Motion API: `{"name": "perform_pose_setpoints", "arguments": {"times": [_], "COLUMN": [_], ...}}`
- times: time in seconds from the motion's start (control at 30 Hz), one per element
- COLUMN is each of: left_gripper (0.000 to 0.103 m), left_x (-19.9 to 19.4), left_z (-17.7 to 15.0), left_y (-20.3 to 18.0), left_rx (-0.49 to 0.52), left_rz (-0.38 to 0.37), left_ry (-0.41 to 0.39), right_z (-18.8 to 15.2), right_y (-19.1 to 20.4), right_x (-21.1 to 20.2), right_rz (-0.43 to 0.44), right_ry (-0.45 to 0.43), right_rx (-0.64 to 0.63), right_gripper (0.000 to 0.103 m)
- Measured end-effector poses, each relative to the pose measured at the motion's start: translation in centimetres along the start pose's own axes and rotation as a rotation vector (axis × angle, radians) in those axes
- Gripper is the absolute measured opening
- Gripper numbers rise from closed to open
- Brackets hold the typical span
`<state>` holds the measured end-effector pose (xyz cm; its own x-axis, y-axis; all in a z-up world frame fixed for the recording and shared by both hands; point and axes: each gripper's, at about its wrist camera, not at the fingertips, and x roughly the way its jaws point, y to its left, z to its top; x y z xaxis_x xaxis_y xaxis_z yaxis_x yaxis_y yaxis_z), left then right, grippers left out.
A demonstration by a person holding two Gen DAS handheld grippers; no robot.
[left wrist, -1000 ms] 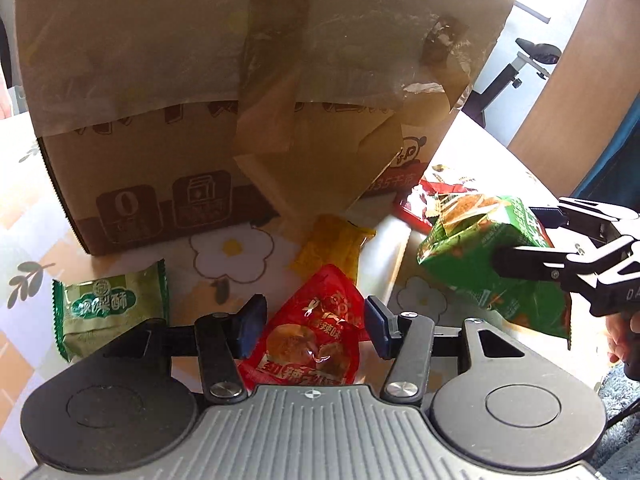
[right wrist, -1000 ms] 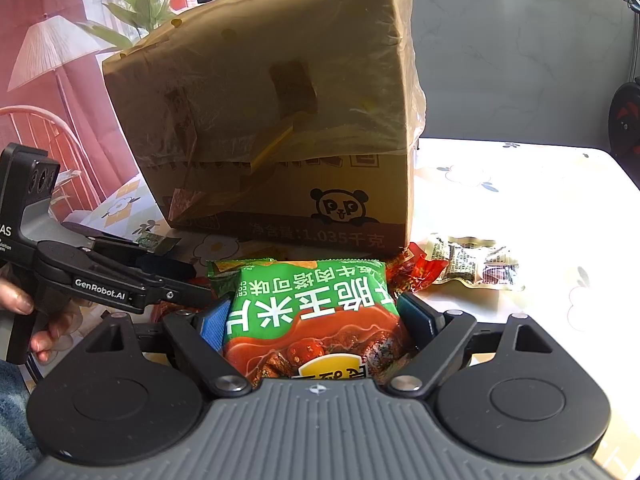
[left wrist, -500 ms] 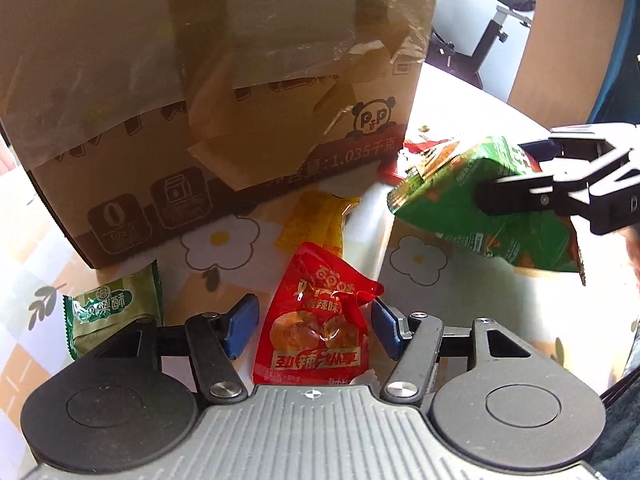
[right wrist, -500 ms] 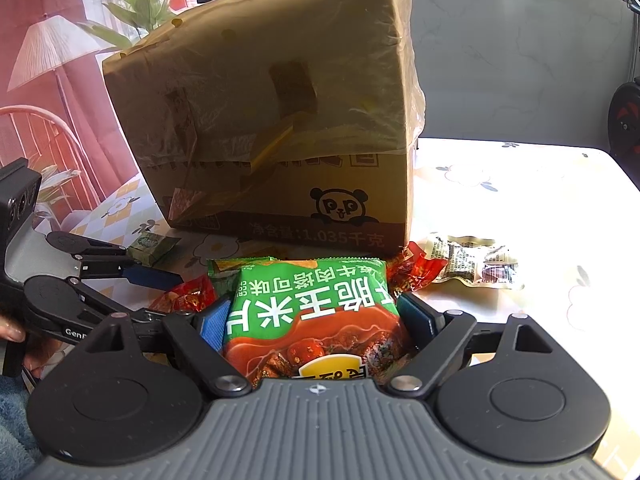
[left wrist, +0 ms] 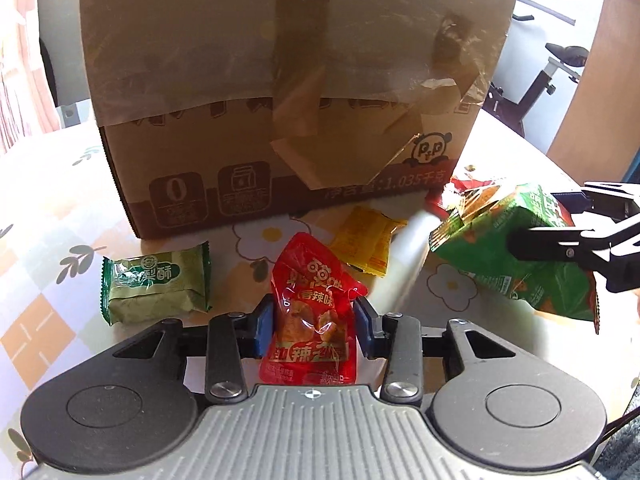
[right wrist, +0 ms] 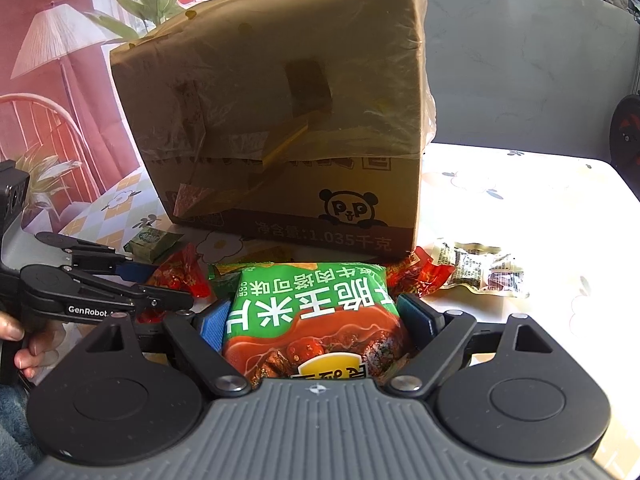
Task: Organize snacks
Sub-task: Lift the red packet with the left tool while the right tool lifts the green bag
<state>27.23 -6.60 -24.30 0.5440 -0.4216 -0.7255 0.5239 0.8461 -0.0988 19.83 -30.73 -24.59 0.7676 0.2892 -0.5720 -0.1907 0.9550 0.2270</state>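
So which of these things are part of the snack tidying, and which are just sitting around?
Part of the job:
red foil snack pouch
green corn-chip bag
olive green pastry packet
yellow sachet
brown cardboard box

Just around:
floral tablecloth
exercise bike

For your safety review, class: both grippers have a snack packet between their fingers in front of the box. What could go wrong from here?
1. The left gripper is closing on the slick red packet near its lower half; it could slip or crush.
2. The right gripper holds the green bag close by; the two might collide.
3. The box looks taped shut.
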Motion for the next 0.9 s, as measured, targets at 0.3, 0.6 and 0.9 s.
{"name": "perform_pose_setpoints", "arguments": {"times": [0.3, 0.6, 0.9], "left_gripper": [0.043, 0.043, 0.043], "left_x": [-2.0, -4.0, -6.1], "left_z": [0.5, 1.1, 2.1], "left_y": [1.1, 0.8, 0.6], "left_rx": [-0.071, -0.087, -0.103], "left_rz": [0.008, 0.003, 0.027], "left_ry": [-0.054, -0.101, -0.156], "right_z": [0.1, 0.2, 0.6], "right_y": [0.1, 0.3, 0.6], "right_x": [0.1, -0.6, -1.4], "right_rz": [0.005, 0.019, 0.033], "right_ry": [-0.002, -0.032, -0.063], "right_rx": [0.005, 0.002, -0.01], "right_gripper": [0.086, 0.086, 0.086]}}
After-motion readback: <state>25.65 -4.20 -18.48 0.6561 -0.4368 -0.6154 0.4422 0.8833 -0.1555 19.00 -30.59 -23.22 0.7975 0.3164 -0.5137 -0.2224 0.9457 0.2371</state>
